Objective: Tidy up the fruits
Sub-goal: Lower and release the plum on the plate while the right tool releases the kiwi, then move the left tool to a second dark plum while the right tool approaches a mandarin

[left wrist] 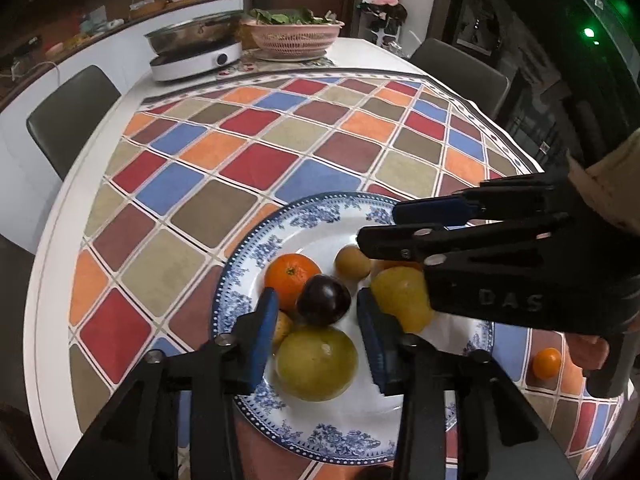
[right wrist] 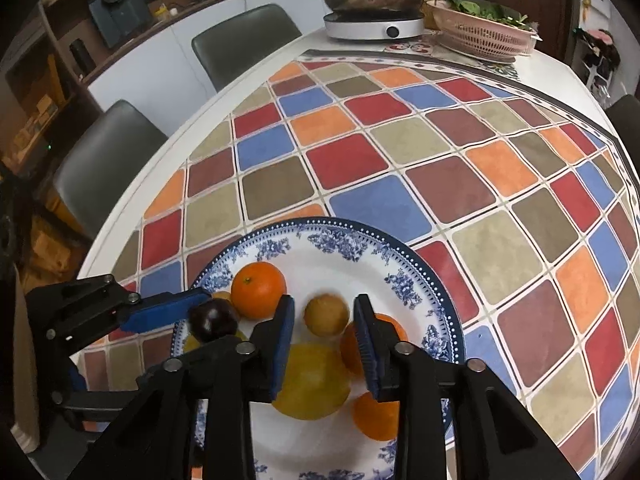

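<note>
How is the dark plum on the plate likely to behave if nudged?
The plum looks round and glossy, so it would probably roll and may feel slippery. It sits against the orange and the green fruit, which might check it. The plate rim would likely contain it.

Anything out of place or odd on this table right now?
One small orange fruit lies alone on the checked tablecloth, off to the right of the plate in the left wrist view, while the other fruits sit gathered on the plate. Nothing looks spilled or damaged.
</note>
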`<act>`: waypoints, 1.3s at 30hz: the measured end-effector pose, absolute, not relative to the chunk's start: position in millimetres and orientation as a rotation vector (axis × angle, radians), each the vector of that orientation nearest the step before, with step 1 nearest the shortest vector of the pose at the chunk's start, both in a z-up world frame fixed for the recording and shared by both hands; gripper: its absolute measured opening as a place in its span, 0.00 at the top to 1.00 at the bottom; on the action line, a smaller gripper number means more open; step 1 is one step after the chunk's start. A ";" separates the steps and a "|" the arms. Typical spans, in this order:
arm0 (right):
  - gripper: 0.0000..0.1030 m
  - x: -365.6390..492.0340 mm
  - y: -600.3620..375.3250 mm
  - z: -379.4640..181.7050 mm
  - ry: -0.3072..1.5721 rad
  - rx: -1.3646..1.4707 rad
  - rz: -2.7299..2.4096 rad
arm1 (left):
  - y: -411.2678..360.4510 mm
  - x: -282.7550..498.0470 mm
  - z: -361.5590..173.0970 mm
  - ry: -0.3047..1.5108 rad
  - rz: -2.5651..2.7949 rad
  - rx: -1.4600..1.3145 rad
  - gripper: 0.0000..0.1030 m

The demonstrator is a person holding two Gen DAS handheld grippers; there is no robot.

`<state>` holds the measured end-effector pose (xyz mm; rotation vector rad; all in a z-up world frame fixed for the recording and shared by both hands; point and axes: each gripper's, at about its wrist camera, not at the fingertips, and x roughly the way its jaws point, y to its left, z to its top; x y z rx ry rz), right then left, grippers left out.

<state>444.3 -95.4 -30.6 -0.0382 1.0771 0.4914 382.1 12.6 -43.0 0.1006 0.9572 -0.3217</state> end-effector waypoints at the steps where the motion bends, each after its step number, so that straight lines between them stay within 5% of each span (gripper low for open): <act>1: 0.66 443.7 -96.5 -28.6 1.072 -0.031 0.490 | 13.6 381.6 -41.9 0.955 -0.319 0.101 0.60; 25: 0.65 338.1 -126.8 58.1 0.798 -0.045 0.406 | 23.9 293.5 45.9 0.732 -0.232 0.074 0.48; 28: 0.51 323.1 -131.6 64.6 0.781 -0.043 0.362 | 25.2 277.8 53.7 0.706 -0.203 0.080 0.43; 39: 0.35 268.4 -156.4 82.6 0.719 0.003 0.201 | 27.4 224.9 65.4 0.638 -0.105 0.123 0.21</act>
